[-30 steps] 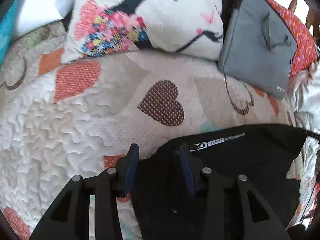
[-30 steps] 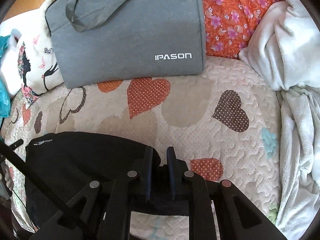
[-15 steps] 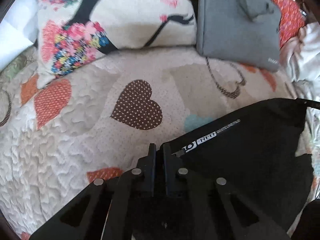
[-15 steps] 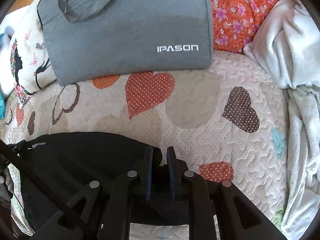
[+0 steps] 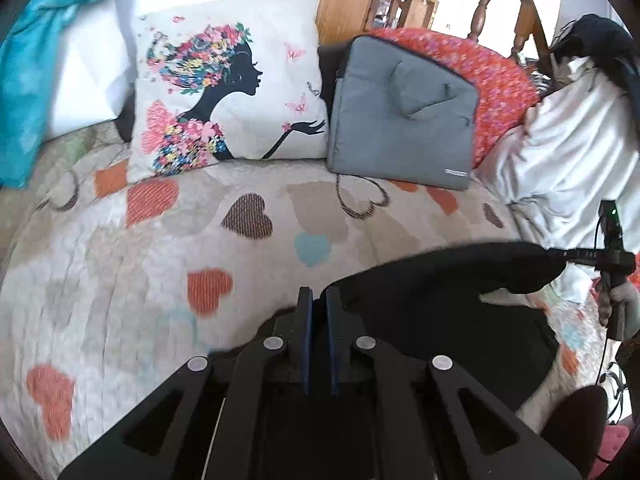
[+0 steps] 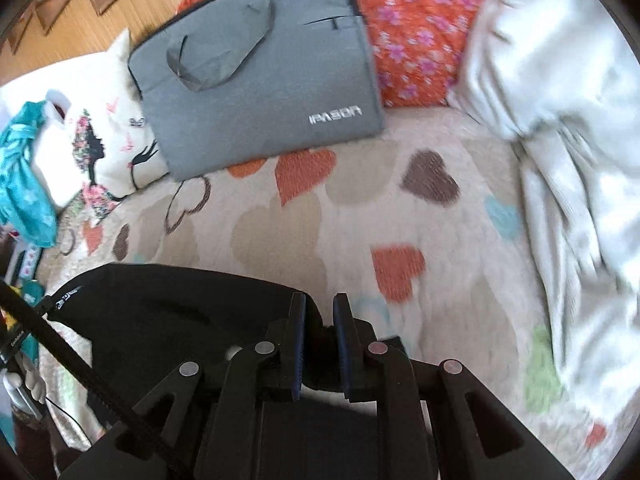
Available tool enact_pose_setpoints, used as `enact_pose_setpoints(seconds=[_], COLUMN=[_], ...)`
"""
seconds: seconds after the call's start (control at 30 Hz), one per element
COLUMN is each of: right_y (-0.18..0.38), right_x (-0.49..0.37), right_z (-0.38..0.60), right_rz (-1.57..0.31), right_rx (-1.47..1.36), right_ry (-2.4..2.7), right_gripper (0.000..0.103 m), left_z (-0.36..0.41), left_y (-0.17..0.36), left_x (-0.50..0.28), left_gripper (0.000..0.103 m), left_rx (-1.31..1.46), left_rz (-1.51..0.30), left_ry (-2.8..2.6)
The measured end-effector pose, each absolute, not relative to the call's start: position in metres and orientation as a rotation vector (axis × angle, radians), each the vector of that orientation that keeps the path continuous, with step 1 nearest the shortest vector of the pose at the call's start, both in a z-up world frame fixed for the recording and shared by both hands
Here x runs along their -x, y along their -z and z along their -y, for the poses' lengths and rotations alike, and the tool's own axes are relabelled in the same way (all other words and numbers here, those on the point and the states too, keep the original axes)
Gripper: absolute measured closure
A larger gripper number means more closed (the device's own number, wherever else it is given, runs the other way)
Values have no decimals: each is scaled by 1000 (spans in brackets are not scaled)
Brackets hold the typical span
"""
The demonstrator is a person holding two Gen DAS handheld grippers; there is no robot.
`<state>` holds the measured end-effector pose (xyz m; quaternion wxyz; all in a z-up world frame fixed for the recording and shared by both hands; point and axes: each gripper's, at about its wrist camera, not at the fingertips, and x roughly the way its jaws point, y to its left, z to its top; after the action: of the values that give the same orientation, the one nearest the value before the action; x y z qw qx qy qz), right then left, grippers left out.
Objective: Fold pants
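Observation:
The black pants (image 5: 440,304) hang lifted off the heart-patterned quilt (image 5: 120,280), stretched between both grippers. My left gripper (image 5: 318,300) is shut on one end of the raised edge, the fabric pinched between its blue pads. In the right wrist view the pants (image 6: 180,312) spread to the left, and my right gripper (image 6: 320,308) is shut on a bunched fold of them. The right gripper's body (image 5: 612,256) and the hand (image 5: 618,300) holding it show at the right edge of the left wrist view.
At the back of the bed lie a grey laptop bag (image 6: 260,68), a white pillow with a floral silhouette (image 5: 228,80) and an orange floral cushion (image 6: 420,28). A white blanket (image 6: 560,120) is piled on the right; teal cloth (image 5: 32,60) on the left.
My left gripper closed on the pants' edge. Both grippers then rose and drew back from the pillows, lifting the pants off the quilt.

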<state>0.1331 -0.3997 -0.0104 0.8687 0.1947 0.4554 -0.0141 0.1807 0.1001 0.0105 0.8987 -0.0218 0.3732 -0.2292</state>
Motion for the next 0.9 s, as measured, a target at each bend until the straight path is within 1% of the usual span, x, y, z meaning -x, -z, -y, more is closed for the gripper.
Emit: enact_pose_setpoints(seconds=[0.1, 0.2, 0.3, 0.37, 0.4, 0.43, 0.57, 0.63, 0.73, 0.8, 0.9], right_y=[23, 47, 64, 67, 66, 64, 57, 58, 65, 75, 96], right_x=[-85, -43, -13, 1, 8, 14, 25, 22, 3, -15, -40], right_z=[403, 402, 398, 405, 414, 423, 448, 448, 435, 422, 405], right_rz=[-981, -1067, -1152, -1169, -1155, -1133, -1048, -1044, -1075, -1110, -1173], right_rx=[-449, -468, -378, -375, -424, -469, -586, -596, -568, -528, -461], right_ry=[18, -7, 57, 95, 101, 111, 126, 108, 66, 43, 60], right_gripper=[88, 88, 87, 76, 62, 54, 53, 53, 53, 53, 53], left_z=[-113, -110, -111, -120, -128, -133, -150, -150, -139, -130, -115], left_y=[-4, 19, 37, 38, 35, 32, 16, 9, 4, 5, 9], left_x=[-136, -96, -67, -56, -52, -49, -41, -40, -40, -41, -45], left_gripper=[97, 97, 97, 97, 97, 97, 97, 97, 95, 87, 85], left_rx=[63, 9, -59, -30, -2, 20, 99, 107, 118, 125, 140], left_rz=[-791, -855, -898, -901, -895, -887, -843, -834, -830, -838, -852], left_ry=[475, 428, 371, 352, 334, 318, 258, 243, 249, 253, 273])
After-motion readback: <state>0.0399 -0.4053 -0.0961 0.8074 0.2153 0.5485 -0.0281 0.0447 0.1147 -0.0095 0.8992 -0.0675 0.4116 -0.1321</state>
